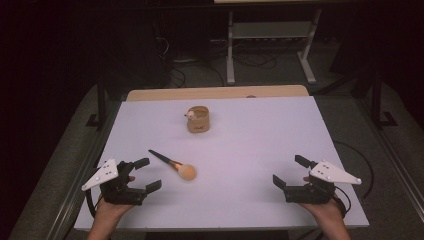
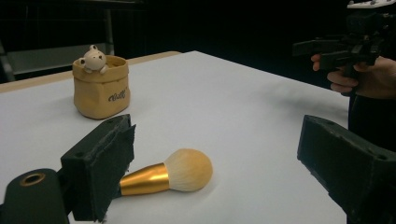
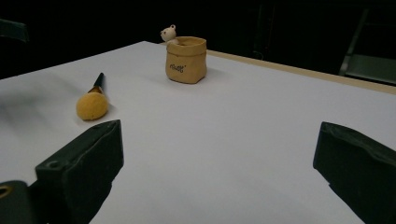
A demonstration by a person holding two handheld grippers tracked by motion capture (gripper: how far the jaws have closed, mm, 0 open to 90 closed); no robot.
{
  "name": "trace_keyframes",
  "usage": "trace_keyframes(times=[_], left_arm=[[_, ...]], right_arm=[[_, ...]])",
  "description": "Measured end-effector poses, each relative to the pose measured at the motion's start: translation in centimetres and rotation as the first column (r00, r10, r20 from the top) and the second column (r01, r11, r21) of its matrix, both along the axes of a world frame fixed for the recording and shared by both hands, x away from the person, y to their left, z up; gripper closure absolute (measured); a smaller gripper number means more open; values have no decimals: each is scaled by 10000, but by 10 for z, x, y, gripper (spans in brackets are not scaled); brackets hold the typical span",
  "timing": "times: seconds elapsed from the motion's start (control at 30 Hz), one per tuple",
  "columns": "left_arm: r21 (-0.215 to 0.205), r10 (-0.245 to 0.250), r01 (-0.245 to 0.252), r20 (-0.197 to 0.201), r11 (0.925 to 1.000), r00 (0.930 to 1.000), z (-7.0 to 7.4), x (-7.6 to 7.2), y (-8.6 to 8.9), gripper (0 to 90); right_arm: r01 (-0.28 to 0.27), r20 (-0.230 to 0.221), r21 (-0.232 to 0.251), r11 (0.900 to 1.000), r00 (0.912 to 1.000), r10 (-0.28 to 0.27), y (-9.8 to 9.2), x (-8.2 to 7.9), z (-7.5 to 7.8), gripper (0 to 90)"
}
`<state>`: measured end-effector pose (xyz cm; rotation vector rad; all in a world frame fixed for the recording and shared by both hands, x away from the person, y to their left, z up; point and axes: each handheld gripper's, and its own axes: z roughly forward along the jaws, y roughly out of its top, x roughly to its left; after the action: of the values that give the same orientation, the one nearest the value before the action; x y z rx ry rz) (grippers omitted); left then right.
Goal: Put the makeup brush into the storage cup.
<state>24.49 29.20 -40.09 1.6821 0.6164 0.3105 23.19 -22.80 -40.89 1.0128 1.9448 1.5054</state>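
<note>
1. The left tool [image 1: 142,175] hovers at about 8 o'clock on the white desk [image 1: 250,145], jaws spread wide and holding nothing.
2. The right tool [image 1: 290,172] hovers at about 4 o'clock, jaws likewise wide apart and empty.
3. A makeup brush [image 1: 177,166] lies flat just beside the left tool, its fluffy head toward 5 o'clock.
4. A tan pouch-shaped cup [image 1: 198,120] with a small bear figure [image 1: 190,114] on its rim stands upright toward 12 o'clock, well apart from both tools.

Dark script word on tan pot [image 2: 101,93], too small to read
</note>
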Motion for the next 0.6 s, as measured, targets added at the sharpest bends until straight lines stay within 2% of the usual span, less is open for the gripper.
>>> trace_keyframes(times=[0.33,0.37,0.43,0.6], left_arm=[[52,-144,144,73,9999,9999,1,2,-5,104],[136,-307,306,87,9994,9995,1,2,-8,104],[265,-334,331,106,9991,9994,3,4,-9,104],[130,-467,466,116,9988,9988,6,10,-13,104]], right_arm=[[-171,-60,19,9999,9998,171,2,-1,-1,12],[-168,27,-68,9998,9999,168,3,-2,1,12],[-148,32,32,9999,9999,147,3,-2,1,12],[-72,-32,85,9999,10000,72,2,-2,0,12]])
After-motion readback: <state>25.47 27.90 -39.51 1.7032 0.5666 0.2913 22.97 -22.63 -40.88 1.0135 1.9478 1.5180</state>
